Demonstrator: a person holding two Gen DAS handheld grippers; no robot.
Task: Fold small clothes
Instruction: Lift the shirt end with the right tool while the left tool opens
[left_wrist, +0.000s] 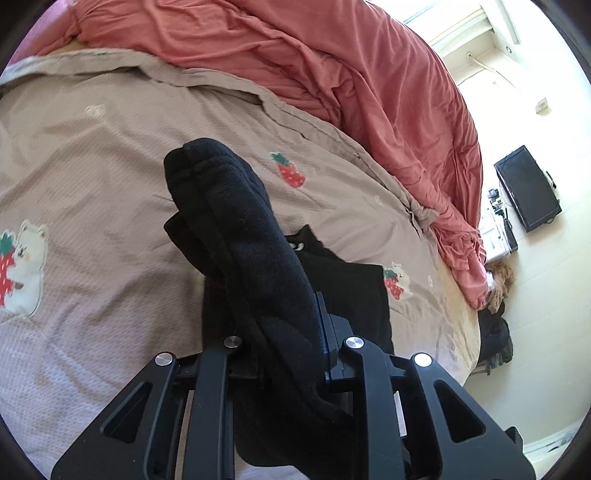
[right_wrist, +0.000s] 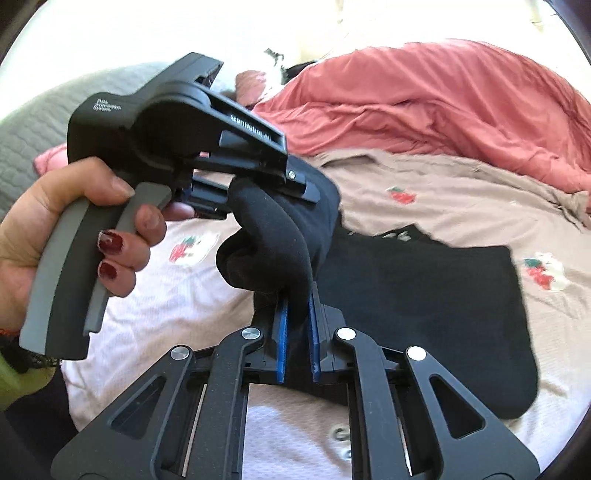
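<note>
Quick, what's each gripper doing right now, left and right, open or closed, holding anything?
Left gripper: closed on the black sock, lifted off the bed.
Right gripper: closed on the same black sock's other end.

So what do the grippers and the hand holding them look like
Both grippers, left and right, are matte black plastic with silver pivot bolts, triangular cutouts and blue finger pads. The left has a grey handle and white lettering. The hand wears chipped dark red nail polish.
</note>
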